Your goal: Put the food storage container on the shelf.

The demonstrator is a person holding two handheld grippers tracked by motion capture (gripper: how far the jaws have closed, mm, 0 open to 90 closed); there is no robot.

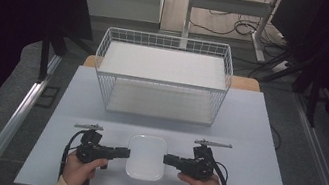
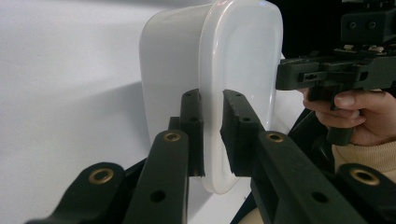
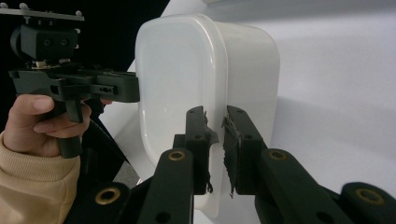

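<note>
Left gripper (image 1: 123, 153) | right gripper (image 1: 170, 160) | jaws clamp tub (image 1: 146, 156) rims

Left gripper (image 1: 126, 153) and right gripper (image 1: 167, 159) face each other, tips inward, jaws nearly closed, hands gripping handles

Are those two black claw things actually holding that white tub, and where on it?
Yes. The left gripper and the right gripper each pinch the rim of the white tub, on opposite sides, one jaw on each side of the rim.
</note>
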